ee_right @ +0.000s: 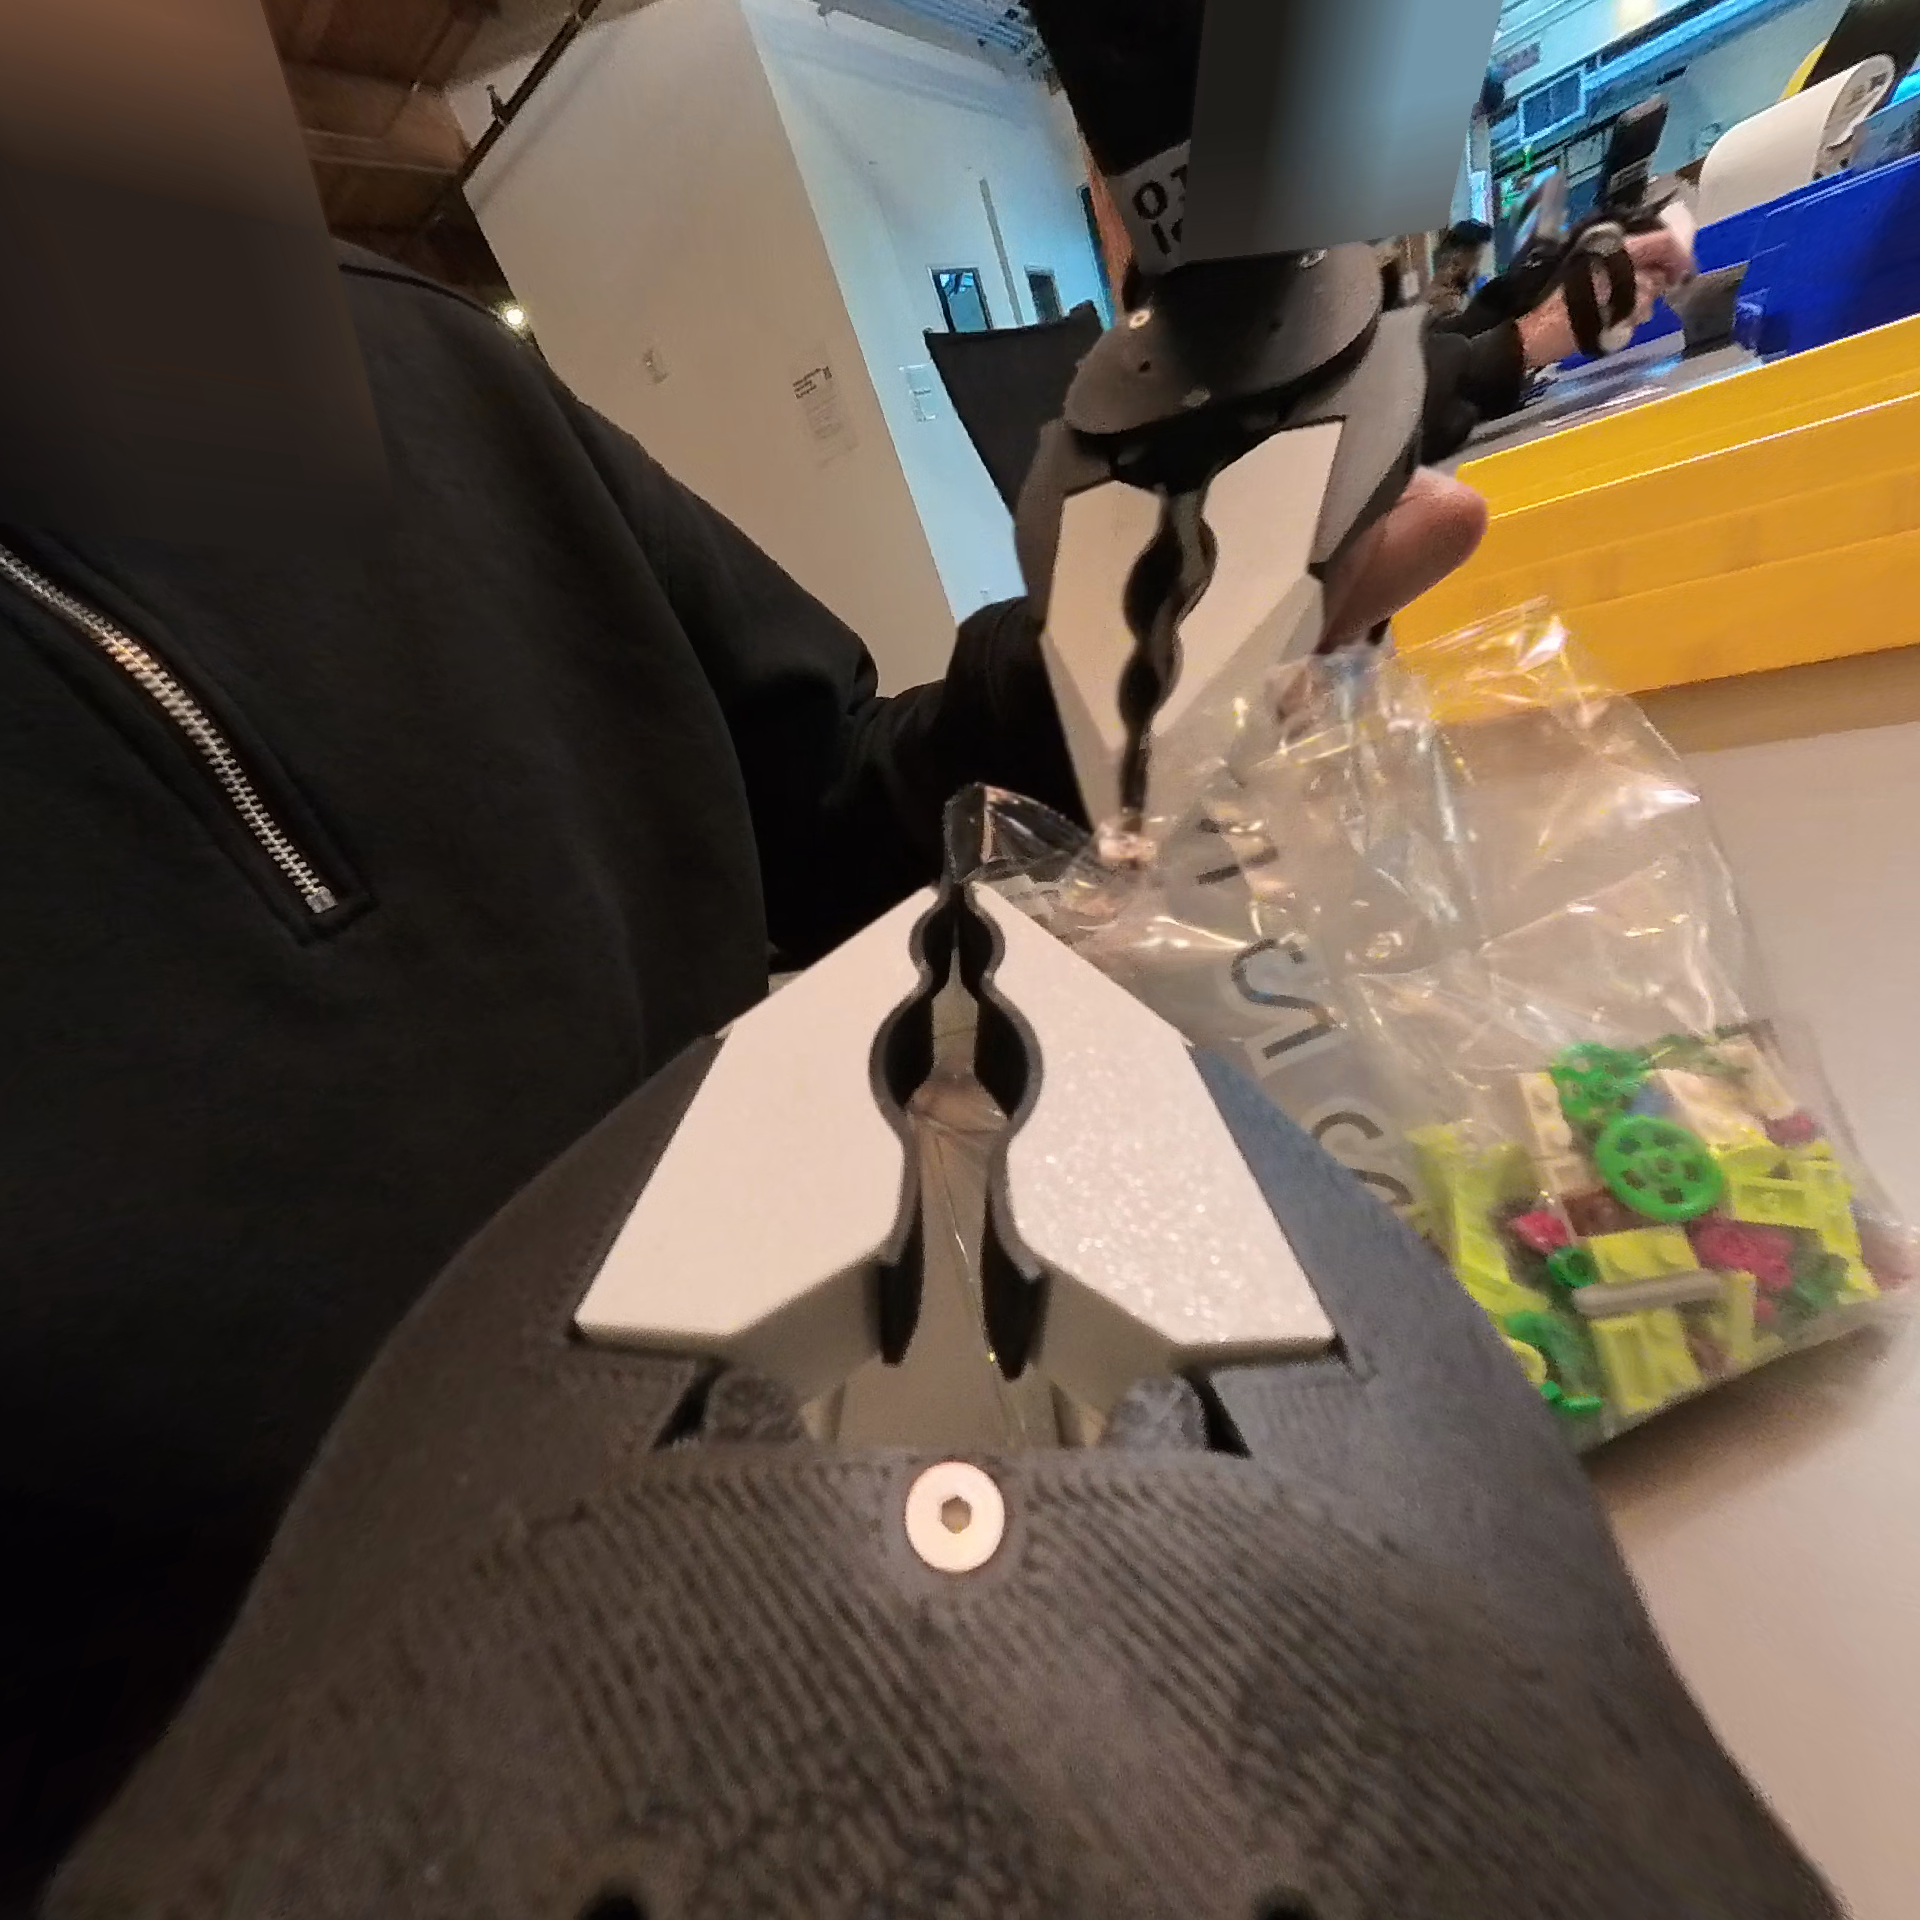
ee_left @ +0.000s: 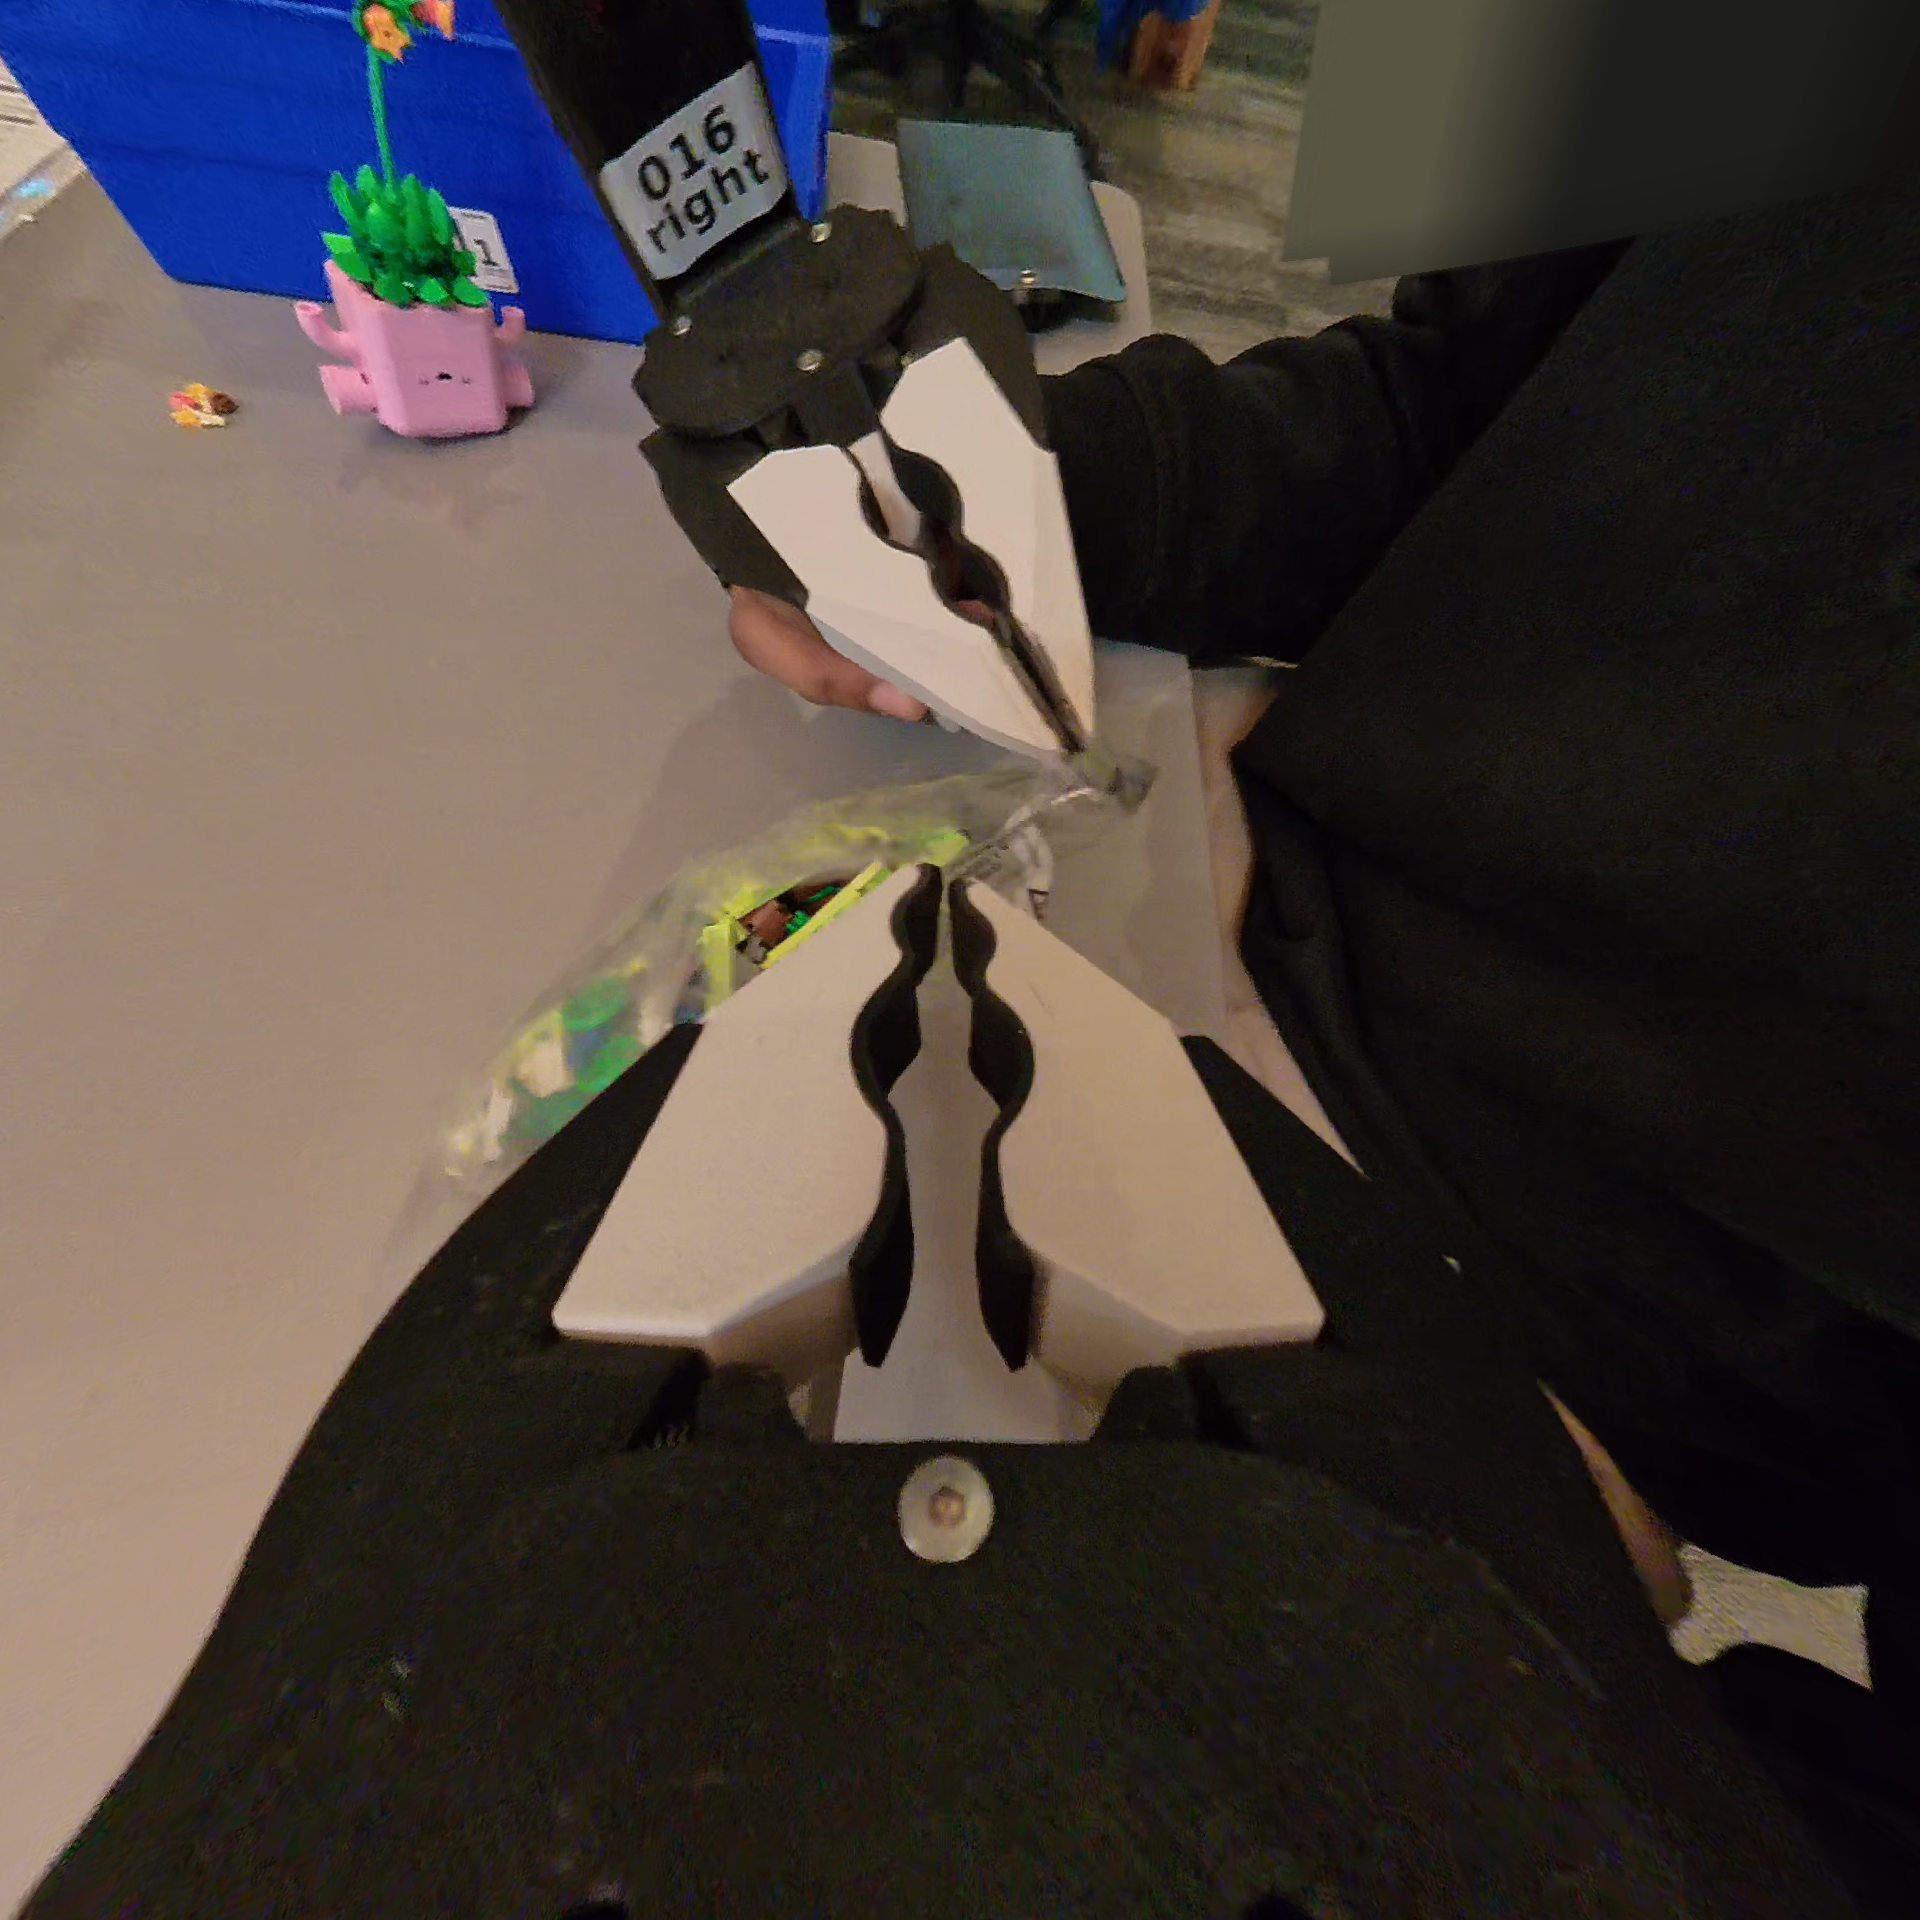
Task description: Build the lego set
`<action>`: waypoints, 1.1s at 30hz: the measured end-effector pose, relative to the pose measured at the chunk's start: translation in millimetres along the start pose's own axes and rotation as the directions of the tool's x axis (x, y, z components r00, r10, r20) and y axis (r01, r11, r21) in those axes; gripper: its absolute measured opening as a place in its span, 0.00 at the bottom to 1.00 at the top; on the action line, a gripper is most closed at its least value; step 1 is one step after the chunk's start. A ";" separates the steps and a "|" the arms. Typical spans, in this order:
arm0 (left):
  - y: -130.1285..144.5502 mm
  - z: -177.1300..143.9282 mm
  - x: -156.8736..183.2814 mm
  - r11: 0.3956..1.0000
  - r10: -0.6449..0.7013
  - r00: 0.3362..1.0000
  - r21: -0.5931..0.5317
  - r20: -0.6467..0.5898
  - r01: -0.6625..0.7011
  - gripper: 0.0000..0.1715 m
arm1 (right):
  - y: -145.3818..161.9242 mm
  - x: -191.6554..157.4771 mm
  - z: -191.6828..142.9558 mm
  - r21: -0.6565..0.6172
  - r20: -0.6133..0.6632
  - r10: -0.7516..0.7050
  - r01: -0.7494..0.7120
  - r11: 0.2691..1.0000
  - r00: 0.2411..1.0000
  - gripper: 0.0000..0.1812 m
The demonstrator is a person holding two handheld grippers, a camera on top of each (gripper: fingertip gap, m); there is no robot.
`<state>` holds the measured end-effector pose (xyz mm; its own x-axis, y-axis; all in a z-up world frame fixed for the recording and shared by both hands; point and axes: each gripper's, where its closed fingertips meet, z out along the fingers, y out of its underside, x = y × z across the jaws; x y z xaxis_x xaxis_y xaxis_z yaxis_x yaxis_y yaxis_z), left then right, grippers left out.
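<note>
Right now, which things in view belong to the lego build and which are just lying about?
In the job:
clear bag of lego pieces
left gripper, shut on the bag's top
right gripper, shut on it too

Lying about:
pink lego flowerpot
blue bin
yellow bins
small loose pieces

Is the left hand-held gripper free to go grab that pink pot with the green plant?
Probably not yet: the left hand-held gripper is pinching the bag. The pink pot stands unobstructed across the table.

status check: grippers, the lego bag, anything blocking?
Left gripper and right gripper both pinched shut on the top edge of the clear bag. Bag unopened, bricks inside, bottom on grey table. Nothing blocking.
</note>
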<state>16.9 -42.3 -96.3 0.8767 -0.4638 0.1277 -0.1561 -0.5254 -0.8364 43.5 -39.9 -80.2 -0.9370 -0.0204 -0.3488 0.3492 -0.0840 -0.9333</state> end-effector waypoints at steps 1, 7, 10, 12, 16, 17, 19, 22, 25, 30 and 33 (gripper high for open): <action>0.9 0.5 -3.5 1.000 0.010 1.000 -0.006 0.025 -0.010 0.00 | 0.6 -1.2 1.5 -0.007 0.001 -0.009 0.009 1.000 1.000 0.00; -6.3 -5.7 -16.1 0.998 0.044 0.992 0.038 0.117 -0.048 0.00 | -0.8 -4.6 4.0 -0.014 -0.006 -0.051 0.051 0.999 0.999 0.00; -11.7 -10.2 -10.4 0.995 0.041 0.996 0.083 0.077 -0.047 0.00 | -2.9 -4.1 4.3 -0.014 -0.024 -0.071 0.070 0.997 0.997 0.00; -12.0 -10.5 0.5 0.995 0.026 1.000 0.102 -0.009 -0.025 0.00 | -6.4 -5.8 3.2 0.004 -0.022 -0.085 0.085 0.996 0.996 0.00; -8.8 -3.8 13.0 0.994 -0.014 0.993 0.102 -0.119 0.026 0.14 | -5.4 -8.4 3.5 -0.012 -0.019 -0.091 0.091 0.996 0.996 0.00; -6.4 -0.6 13.2 0.996 -0.020 0.992 0.088 -0.121 0.031 0.14 | -3.7 -8.1 4.3 -0.024 -0.020 -0.088 0.087 0.996 0.996 0.00; 2.3 5.0 12.1 0.999 -0.039 0.992 0.031 -0.118 0.043 0.14 | -1.6 -7.1 5.3 -0.035 -0.024 -0.086 0.085 0.996 0.996 0.00; 5.6 5.1 11.9 0.999 -0.034 0.993 0.011 -0.113 0.035 0.13 | -0.9 -6.3 5.3 -0.036 -0.027 -0.087 0.086 0.996 0.996 0.00; 2.1 -4.9 12.2 0.998 -0.052 0.993 0.019 -0.108 0.055 0.14 | -3.1 -7.8 2.6 -0.024 -0.022 -0.088 0.087 0.996 0.996 0.00; -4.9 -30.8 -14.7 0.991 -0.108 0.993 0.082 0.052 0.103 0.17 | -4.2 -13.1 -2.6 -0.021 0.001 -0.081 0.081 0.996 0.997 0.00; -4.9 -46.5 -36.0 0.976 -0.193 0.970 0.127 0.146 0.175 0.19 | -5.6 -13.1 -5.2 -0.018 -0.007 -0.086 0.086 0.996 0.996 0.00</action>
<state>-35.1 -56.3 -72.1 0.9472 -0.2445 0.2073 0.0587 -0.5034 -0.8620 53.8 -33.9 -70.8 -0.9634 -0.0062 -0.2679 0.2676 -0.0675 -0.9611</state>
